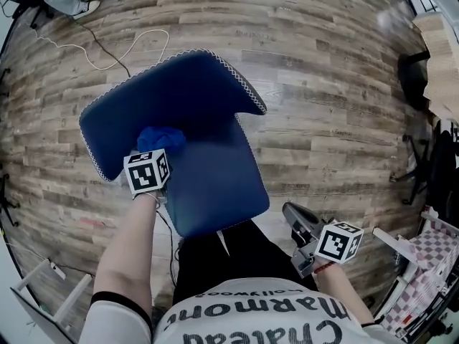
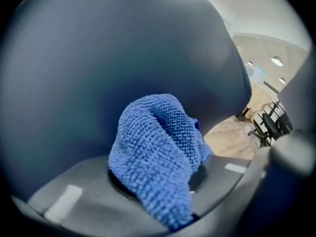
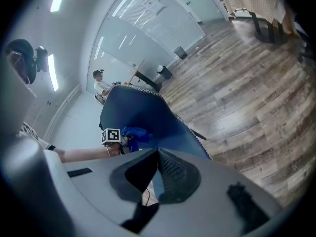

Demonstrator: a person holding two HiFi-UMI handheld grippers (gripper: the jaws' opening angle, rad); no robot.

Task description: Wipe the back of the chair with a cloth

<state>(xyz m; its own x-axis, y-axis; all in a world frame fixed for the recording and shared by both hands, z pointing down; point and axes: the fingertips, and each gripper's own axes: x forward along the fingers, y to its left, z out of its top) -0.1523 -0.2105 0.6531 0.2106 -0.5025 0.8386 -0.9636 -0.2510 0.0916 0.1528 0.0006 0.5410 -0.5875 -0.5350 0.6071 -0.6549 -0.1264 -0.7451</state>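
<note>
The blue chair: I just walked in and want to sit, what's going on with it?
A person is cleaning the chair. Their left gripper is shut on a blue cloth, held against the inside of the backrest. The right gripper is shut and empty, off to the side of the seat, above the wooden floor.

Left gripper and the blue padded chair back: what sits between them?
A bunched blue microfibre cloth, clamped in the left gripper, fills the stretch before the blue padded chair back; the left gripper view shows it best.

Office: glass partitions (image 3: pixel 148 33), plank floor (image 1: pixel 323 63)
</note>
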